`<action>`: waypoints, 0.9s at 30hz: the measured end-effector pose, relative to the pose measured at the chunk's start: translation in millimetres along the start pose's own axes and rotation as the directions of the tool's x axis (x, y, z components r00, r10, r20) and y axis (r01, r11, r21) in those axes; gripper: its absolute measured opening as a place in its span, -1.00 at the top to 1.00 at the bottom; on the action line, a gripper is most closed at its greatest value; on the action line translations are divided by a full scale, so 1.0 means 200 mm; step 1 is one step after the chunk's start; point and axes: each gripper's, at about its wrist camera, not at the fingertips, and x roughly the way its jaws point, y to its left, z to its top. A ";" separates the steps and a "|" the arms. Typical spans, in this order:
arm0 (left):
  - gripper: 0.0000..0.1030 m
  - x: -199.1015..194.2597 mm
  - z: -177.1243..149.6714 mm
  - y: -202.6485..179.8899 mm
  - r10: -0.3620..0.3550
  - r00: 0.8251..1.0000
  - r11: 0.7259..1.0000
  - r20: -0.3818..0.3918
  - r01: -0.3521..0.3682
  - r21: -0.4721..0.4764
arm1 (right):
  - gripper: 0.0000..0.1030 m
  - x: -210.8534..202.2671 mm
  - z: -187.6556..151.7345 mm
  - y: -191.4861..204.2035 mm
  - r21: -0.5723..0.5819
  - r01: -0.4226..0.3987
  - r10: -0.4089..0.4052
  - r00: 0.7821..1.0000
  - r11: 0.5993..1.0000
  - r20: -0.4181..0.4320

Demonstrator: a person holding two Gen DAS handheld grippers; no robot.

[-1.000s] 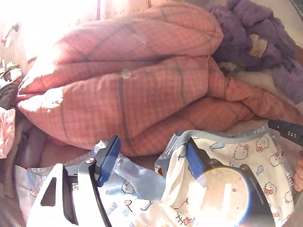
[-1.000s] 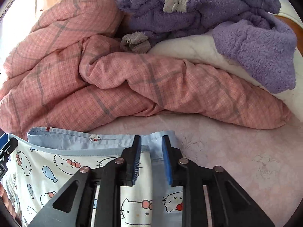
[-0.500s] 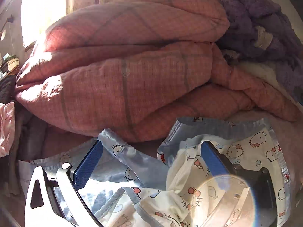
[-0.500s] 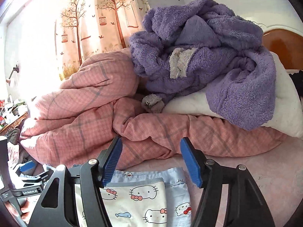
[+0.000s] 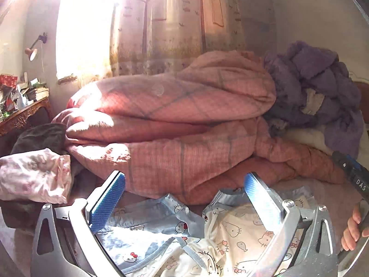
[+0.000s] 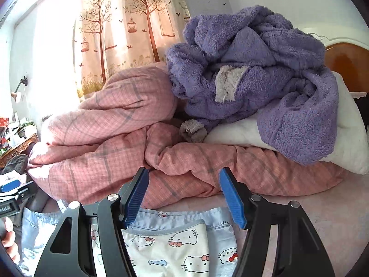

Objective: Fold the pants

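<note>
With left gripper [image 5: 184,200] and right gripper [image 6: 183,194] both wide open and empty, lower onto pants [image 6: 175,242] at lower centre on bed [image 6: 288,198], pinching rumpled blue waistband, then fold evenly.

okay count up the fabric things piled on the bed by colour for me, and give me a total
Pink: 1, the checked quilt
Purple: 1, the fleece robe
White: 1, the pillow
Cat-print white and blue: 1, the pants
Pale floral: 1, the bundle
Dark grey: 1, the garment
Total: 6
</note>
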 end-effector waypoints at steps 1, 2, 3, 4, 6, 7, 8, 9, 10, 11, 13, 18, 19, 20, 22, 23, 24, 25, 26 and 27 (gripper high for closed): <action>-0.99 -0.08 0.02 0.01 0.005 0.999 1.000 0.034 -0.005 -0.007 | -0.27 -0.04 0.02 0.01 0.005 -0.013 0.013 1.000 1.000 0.018; -0.99 -0.18 0.06 0.04 0.012 0.997 1.000 0.078 -0.010 -0.018 | -0.27 -0.07 0.03 0.02 0.010 -0.027 0.026 0.999 1.000 0.037; -0.99 -0.26 0.09 0.05 0.016 0.994 1.000 0.110 -0.013 -0.028 | -0.27 -0.12 0.05 0.03 0.012 -0.041 0.040 0.997 0.999 0.058; -0.99 -0.34 0.10 0.07 0.018 0.989 0.999 0.143 -0.012 -0.039 | -0.27 -0.16 0.07 0.04 0.010 -0.052 0.051 0.996 0.999 0.079; -0.99 -0.48 0.11 0.12 0.023 0.982 0.998 0.189 -0.013 -0.058 | -0.28 -0.24 0.09 0.08 -0.004 -0.068 0.068 0.990 0.998 0.125; -0.99 -0.55 0.11 0.16 0.031 0.976 0.997 0.214 -0.015 -0.075 | -0.28 -0.28 0.10 0.10 -0.018 -0.075 0.077 0.986 0.997 0.148; -0.99 -0.61 0.11 0.20 0.042 0.970 0.995 0.241 -0.019 -0.096 | -0.28 -0.31 0.11 0.13 -0.041 -0.074 0.080 0.983 0.996 0.168; -0.99 -0.67 0.11 0.24 0.069 0.962 0.991 0.263 -0.037 -0.126 | -0.28 -0.34 0.11 0.16 -0.067 -0.061 0.073 0.980 0.996 0.187; -0.99 -0.70 0.10 0.27 0.097 0.958 0.987 0.271 -0.059 -0.147 | -0.28 -0.36 0.11 0.19 -0.082 -0.042 0.058 0.977 0.996 0.203; -0.99 -0.74 0.10 0.30 0.125 0.952 0.983 0.281 -0.081 -0.164 | -0.28 -0.37 0.11 0.21 -0.080 -0.031 0.047 0.976 0.996 0.211; -0.99 -0.78 0.07 0.36 0.156 0.939 0.979 0.305 -0.107 -0.173 | -0.28 -0.41 0.12 0.22 -0.046 -0.087 0.095 0.975 0.995 0.202; -0.99 -0.80 -0.05 0.48 0.236 0.933 0.972 0.270 -0.222 -0.080 | -0.28 -0.54 0.16 0.31 -0.044 -0.181 0.186 0.959 0.982 0.211; -0.99 -0.79 -0.08 0.51 0.250 0.933 0.968 0.260 -0.239 -0.076 | -0.28 -0.57 0.17 0.34 -0.059 -0.156 0.166 0.960 0.986 0.227; -0.99 -0.79 -0.10 0.54 0.255 0.934 0.967 0.249 -0.243 -0.079 | -0.28 -0.59 0.17 0.36 -0.068 -0.137 0.149 0.962 0.988 0.231; -0.89 -0.78 -0.14 0.61 0.247 0.944 0.968 0.219 -0.228 -0.108 | -0.28 -0.62 0.19 0.41 -0.063 -0.161 0.171 0.962 0.985 0.211; -0.87 -0.78 -0.17 0.65 0.238 0.948 0.968 0.211 -0.213 -0.133 | -0.28 -0.64 0.20 0.43 -0.058 -0.196 0.204 0.958 0.979 0.200; -0.85 -0.78 -0.19 0.67 0.233 0.951 0.968 0.203 -0.206 -0.145 | -0.28 -0.65 0.21 0.46 -0.056 -0.229 0.235 0.954 0.972 0.187; -0.81 -0.78 -0.22 0.69 0.228 0.956 0.968 0.186 -0.201 -0.153 | -0.29 -0.66 0.22 0.50 -0.056 -0.250 0.256 0.951 0.967 0.172; -0.79 -0.77 -0.25 0.71 0.225 0.960 0.968 0.168 -0.199 -0.155 | -0.28 -0.67 0.23 0.55 -0.060 -0.263 0.270 0.950 0.963 0.159; -0.77 -0.76 -0.27 0.72 0.227 0.962 0.966 0.154 -0.202 -0.159 | -0.29 -0.67 0.24 0.61 -0.066 -0.276 0.283 0.947 0.959 0.150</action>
